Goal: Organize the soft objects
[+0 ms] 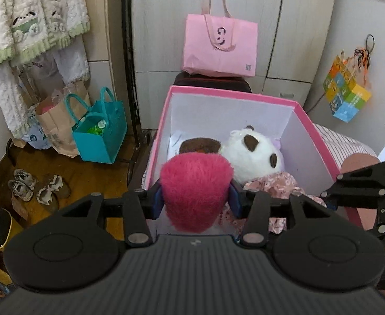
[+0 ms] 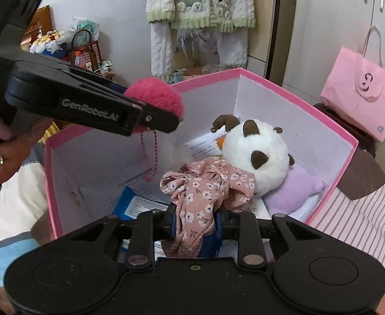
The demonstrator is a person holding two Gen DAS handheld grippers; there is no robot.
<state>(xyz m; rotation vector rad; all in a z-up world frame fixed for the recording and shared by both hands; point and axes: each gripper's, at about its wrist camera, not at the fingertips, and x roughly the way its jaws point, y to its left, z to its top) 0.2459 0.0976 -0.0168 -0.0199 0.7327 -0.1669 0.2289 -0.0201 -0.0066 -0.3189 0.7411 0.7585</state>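
A: What are your two grippers carrying right now?

B: Your left gripper has its fingers pinching a bright pink pompom, with the fluff bulging out past the blue pads. From the right wrist view you can see its bead chain dangling down over the open pink box. Your right gripper has its fingers pinching a crumpled floral cloth, which spills up and forward over the near part of the box.

A: And what is already in that box?

B: You have a white panda plush with brown patches lying toward the far right, resting on something soft and lilac. Printed papers and a blue card lie on the white bottom.

A: Where does the box stand?

B: It sits on a bed, just beside pink striped bedding on its right. I cannot tell what is beneath its far edge.

A: What does the room around you look like?

B: Beyond the box a pink paper bag leans against pale wardrobe doors. On the far left, fleecy cream clothes hang over a teal bag and a brown paper bag on the wooden floor, with shoes nearer to you. A colourful bag hangs on the right.
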